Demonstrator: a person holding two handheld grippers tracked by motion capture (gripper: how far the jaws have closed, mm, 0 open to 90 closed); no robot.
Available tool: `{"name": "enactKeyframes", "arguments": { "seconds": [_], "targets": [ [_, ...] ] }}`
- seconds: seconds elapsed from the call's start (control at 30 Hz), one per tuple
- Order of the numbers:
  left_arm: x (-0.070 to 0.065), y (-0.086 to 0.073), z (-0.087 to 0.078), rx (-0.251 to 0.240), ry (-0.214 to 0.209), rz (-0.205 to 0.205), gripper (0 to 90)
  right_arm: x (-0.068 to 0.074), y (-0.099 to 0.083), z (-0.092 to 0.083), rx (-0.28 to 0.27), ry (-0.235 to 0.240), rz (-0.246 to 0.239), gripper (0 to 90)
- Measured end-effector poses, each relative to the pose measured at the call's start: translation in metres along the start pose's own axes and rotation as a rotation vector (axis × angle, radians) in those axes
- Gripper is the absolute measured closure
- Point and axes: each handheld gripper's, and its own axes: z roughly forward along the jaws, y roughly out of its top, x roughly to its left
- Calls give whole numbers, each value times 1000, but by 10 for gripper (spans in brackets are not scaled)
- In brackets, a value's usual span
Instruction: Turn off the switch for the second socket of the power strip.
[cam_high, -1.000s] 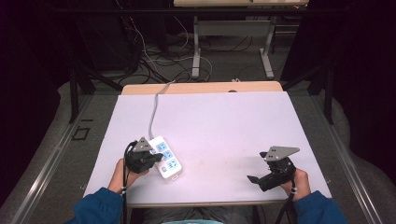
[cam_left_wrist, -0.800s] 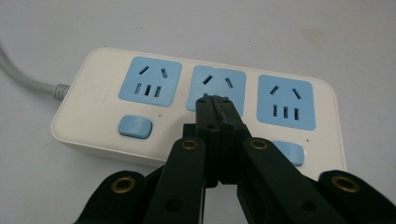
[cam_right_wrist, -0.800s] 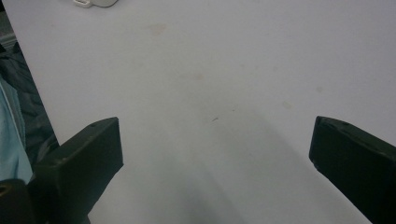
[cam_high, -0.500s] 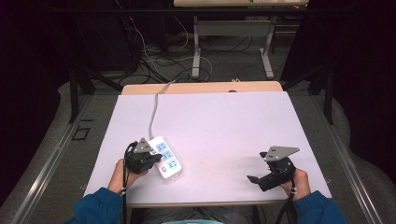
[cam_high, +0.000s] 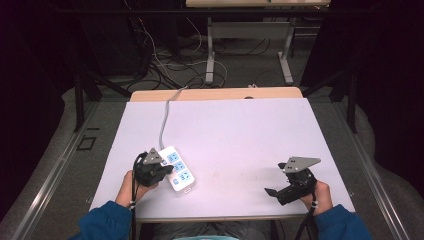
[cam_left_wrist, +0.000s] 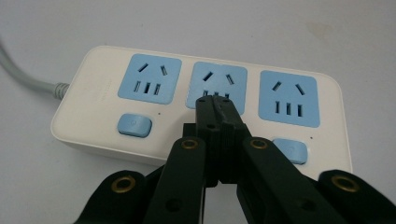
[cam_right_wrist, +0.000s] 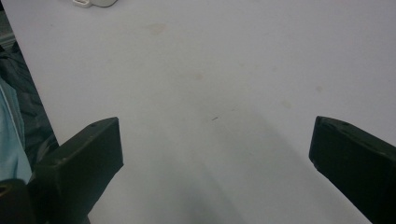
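Observation:
A white power strip (cam_high: 180, 172) with three blue sockets lies near the front left of the white table (cam_high: 240, 130). My left gripper (cam_high: 166, 170) sits right beside it. In the left gripper view the jaws are shut with nothing between them, and the left gripper (cam_left_wrist: 215, 98) has its tips over the lower slots of the middle socket (cam_left_wrist: 219, 77) of the power strip (cam_left_wrist: 93, 93). Whether they touch it I cannot tell. My right gripper (cam_high: 274, 189) rests at the front right, far from the strip. The right gripper (cam_right_wrist: 215, 149) stands wide open over bare tabletop.
The strip's grey cable (cam_high: 164, 120) runs from its far end to the table's back edge and over it. Blue switch buttons (cam_left_wrist: 134, 126) sit below the sockets. Tangled cables and table legs (cam_high: 210, 55) stand on the floor behind.

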Motion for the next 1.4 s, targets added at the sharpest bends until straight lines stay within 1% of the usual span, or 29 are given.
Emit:
{"name": "enactKeyframes", "arguments": {
  "seconds": [0.03,0.1,0.13,0.23,0.27,0.33,0.4,0.43,0.47,0.5,0.53,0.6,0.73,0.77,0.83,0.87,1.0,1.1,1.17,1.2,1.23,1.27,1.3,1.4],
  "targets": [
    [0,0,0,2,1,0,900,0,0,-1,12,6,-1,19],
    [0,0,1,2,-2,-3,900,0,0,0,4,1,2,19],
    [-1,-1,1,-5,5,1,900,0,0,0,2,-2,0,19],
    [0,-1,1,-6,-4,1,900,0,0,0,5,6,0,19],
    [0,-1,1,-7,2,1,900,0,0,0,-8,5,1,19],
    [-1,-1,1,-6,3,0,900,0,0,0,-4,-3,-1,19],
    [0,-1,1,-6,1,1,900,0,0,0,10,8,-1,20],
    [0,-1,1,-10,-3,0,900,0,0,0,8,6,0,19],
    [1,-1,0,4,-4,-2,900,0,0,0,3,2,1,19],
    [1,-1,0,3,-7,-6,900,0,0,0,16,6,1,19],
    [1,-1,0,4,-4,-2,900,0,0,0,16,7,1,19],
    [1,-1,0,0,-8,-6,900,-1,0,0,3,2,-8,19],
    [0,-1,0,-1,-7,-3,900,0,0,0,7,7,0,19],
    [1,-1,0,-1,-7,-2,900,0,0,0,3,1,0,19],
    [0,-1,0,-3,-10,-7,900,-1,0,1,5,3,-13,20],
    [0,-1,1,-3,-9,-6,900,-1,1,0,9,7,-11,20],
    [0,-1,1,-8,-5,0,900,0,0,0,6,1,-1,19],
    [0,-1,0,0,1,3,900,0,0,0,7,3,-3,20],
    [0,-1,1,-3,0,3,900,0,0,0,5,-3,-2,19],
    [0,-1,1,-3,0,3,900,0,0,0,8,2,-2,19],
    [-1,-1,1,-4,0,3,900,-1,0,1,6,3,-13,19],
    [-1,-1,1,-6,-2,-1,900,0,0,0,7,3,-4,20],
    [-1,-1,1,-7,-2,0,900,-1,1,0,11,9,-12,20],
    [-1,-1,1,-13,3,2,900,0,0,0,12,7,-3,19]
  ]
}}
